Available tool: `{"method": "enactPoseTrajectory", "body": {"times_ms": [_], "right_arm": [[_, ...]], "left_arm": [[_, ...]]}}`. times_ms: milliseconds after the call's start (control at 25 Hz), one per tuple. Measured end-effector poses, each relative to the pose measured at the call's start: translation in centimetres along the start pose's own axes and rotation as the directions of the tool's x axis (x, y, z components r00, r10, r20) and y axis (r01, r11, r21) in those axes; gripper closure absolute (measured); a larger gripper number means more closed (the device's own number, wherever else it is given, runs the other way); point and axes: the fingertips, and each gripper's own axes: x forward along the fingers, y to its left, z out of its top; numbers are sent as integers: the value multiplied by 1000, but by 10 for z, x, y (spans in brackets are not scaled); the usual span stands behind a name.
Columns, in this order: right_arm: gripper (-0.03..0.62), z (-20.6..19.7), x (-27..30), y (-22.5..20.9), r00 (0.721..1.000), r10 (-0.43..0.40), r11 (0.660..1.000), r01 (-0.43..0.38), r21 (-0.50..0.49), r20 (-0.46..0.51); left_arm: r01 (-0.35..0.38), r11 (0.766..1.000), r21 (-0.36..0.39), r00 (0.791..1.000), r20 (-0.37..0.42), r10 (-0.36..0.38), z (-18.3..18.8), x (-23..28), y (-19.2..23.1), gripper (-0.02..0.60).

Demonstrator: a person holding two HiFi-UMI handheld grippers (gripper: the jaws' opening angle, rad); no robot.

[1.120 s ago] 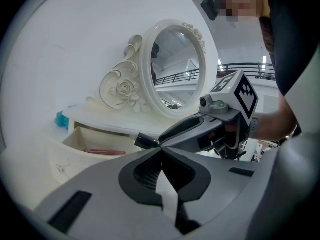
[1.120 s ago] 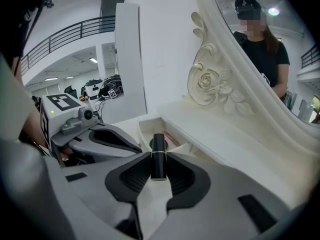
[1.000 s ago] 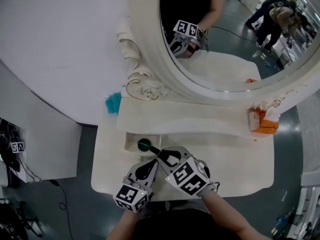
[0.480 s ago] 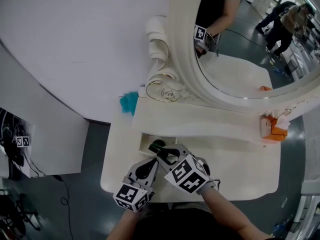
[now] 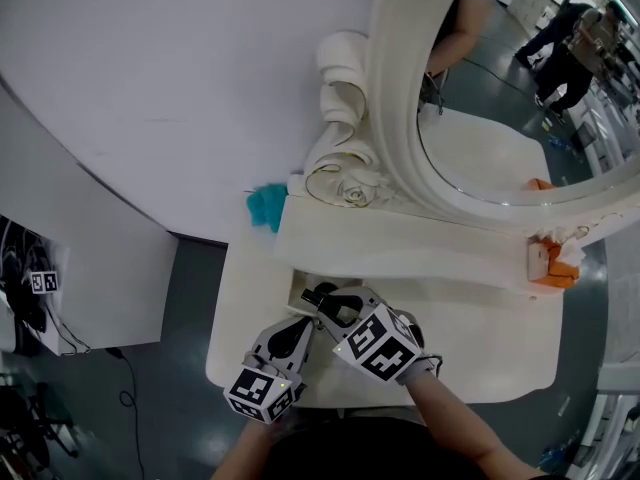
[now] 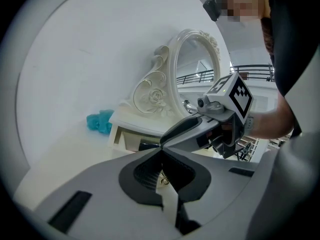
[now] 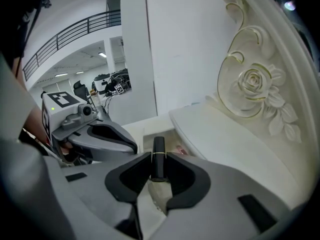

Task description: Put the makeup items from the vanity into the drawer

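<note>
A black lipstick tube (image 7: 158,146) with a thin gold band stands upright between the jaws of my right gripper (image 7: 159,157), which is shut on it. That gripper (image 5: 313,299) hangs over the small open drawer (image 5: 296,286) at the left end of the white vanity. Inside the drawer (image 7: 150,134) lies a small pink item (image 7: 181,150), and a dark round item (image 5: 319,293) shows in the head view. My left gripper (image 6: 161,151) is shut, tips touching, close to the drawer's front (image 6: 125,140) and beside the right gripper (image 6: 200,129).
A raised shelf (image 5: 400,243) runs behind the drawer under the ornate oval mirror (image 5: 480,98). A teal object (image 5: 266,206) sits at the shelf's left end by the wall. An orange-and-white box (image 5: 548,266) stands at the right. The vanity's front edge is just below the grippers.
The head view has swung so the vanity and mirror sit further right. Both grippers stay by the drawer, the right one still holding the lipstick over it.
</note>
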Motion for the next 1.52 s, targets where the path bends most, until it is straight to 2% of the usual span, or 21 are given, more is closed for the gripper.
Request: {"method": "enactPoseTrajectory", "body": {"times_ms": [160, 480, 1320, 1520], "right_arm": [[491, 0, 7, -4, 998, 49, 999, -49, 18, -26], [490, 2, 20, -7, 989, 98, 994, -102, -32, -111], [491, 2, 16, -9, 996, 18, 1000, -20, -20, -92], [544, -3, 6, -7, 997, -21, 1000, 20, -8, -71]], "left_arm": [[-6, 1000, -11, 1000, -1, 6, 0, 1, 7, 568], [1, 1000, -16, 1000, -5, -1, 1, 0, 13, 568], [8, 1000, -28, 1000, 11, -8, 3, -5, 20, 568], [42, 999, -21, 999, 3, -42, 0, -5, 12, 568]]}}
